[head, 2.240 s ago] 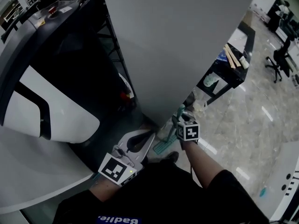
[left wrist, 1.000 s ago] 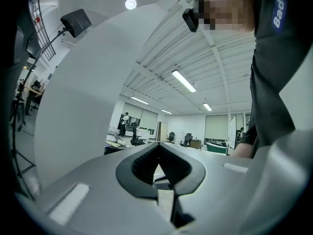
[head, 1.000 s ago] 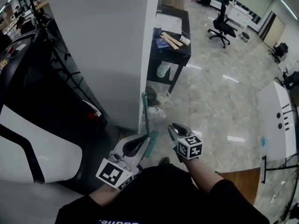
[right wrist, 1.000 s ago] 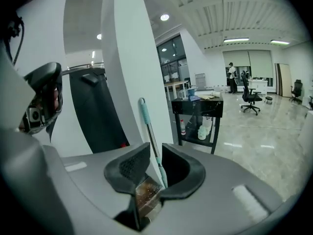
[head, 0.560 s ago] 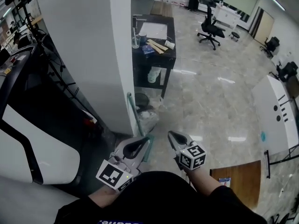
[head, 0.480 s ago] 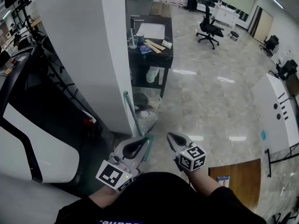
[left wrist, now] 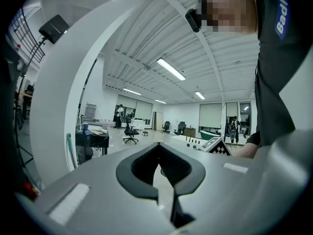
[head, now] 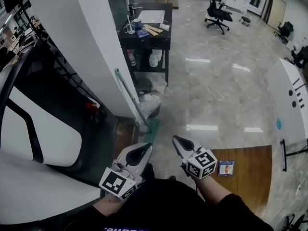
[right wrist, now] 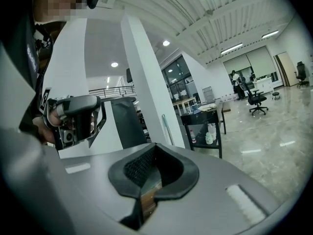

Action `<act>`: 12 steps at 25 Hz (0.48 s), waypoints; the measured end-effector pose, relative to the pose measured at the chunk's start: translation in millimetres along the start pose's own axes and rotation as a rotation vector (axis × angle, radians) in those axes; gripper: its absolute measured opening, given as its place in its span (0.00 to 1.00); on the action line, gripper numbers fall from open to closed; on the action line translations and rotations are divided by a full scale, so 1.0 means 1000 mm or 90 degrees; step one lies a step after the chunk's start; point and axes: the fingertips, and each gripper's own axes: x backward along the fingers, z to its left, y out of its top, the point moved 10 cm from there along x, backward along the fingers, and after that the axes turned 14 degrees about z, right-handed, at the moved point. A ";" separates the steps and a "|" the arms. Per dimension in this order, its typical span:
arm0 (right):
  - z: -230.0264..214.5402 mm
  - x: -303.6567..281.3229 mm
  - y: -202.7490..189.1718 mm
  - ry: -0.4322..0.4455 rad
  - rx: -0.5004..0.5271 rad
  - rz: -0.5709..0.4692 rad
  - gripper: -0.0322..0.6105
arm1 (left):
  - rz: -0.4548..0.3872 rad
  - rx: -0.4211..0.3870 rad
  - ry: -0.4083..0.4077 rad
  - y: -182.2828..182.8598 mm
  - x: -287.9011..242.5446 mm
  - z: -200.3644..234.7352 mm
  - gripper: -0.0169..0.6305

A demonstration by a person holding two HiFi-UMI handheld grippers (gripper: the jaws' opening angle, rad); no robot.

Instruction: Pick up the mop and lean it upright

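So the mop (head: pixel 129 97) is already propped against the white pillar (head: pixel 82 37). Its foot is down on the floor (head: pixel 221 90) right at the pillar's corner, and the greenish handle runs up and back along the pillar face. The long axis is close to upright, just tilted so the top rests on the pillar. It isn't lying flat anywhere.

From the tongs' side, the mop is straight ahead and a bit off to the left. The left tongs (head: pixel 148 147) sit nearer its foot, and the right tongs (head: pixel 175 138) are a little further out to the side. Neither touches it, and there's bare floor between both tips and the mop.

Both pairs are pressed together with nothing pinched. The left gripper view shows the mop handle (left wrist: pixel 71 151) off to its left against the pillar. The right gripper view has the handle (right wrist: pixel 167 129) ahead and well apart from the tips.

Behind the mop there's a black surface (head: pixel 166 40) with bottles and odds and ends on it.

My read is the leaning part looks done. If anyone had to regrab it, the left tongs would have the shorter reach, coming at the handle from the side and across that near-vertical axis.
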 end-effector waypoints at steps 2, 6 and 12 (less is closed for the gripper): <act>0.010 0.012 -0.014 0.012 -0.011 0.005 0.06 | 0.016 0.005 0.009 -0.007 0.011 -0.020 0.06; 0.029 0.032 -0.030 0.029 -0.009 0.008 0.06 | 0.022 0.002 0.015 -0.013 0.027 -0.050 0.06; 0.065 0.056 -0.035 0.018 0.007 -0.012 0.06 | 0.014 -0.014 -0.009 -0.019 0.052 -0.073 0.06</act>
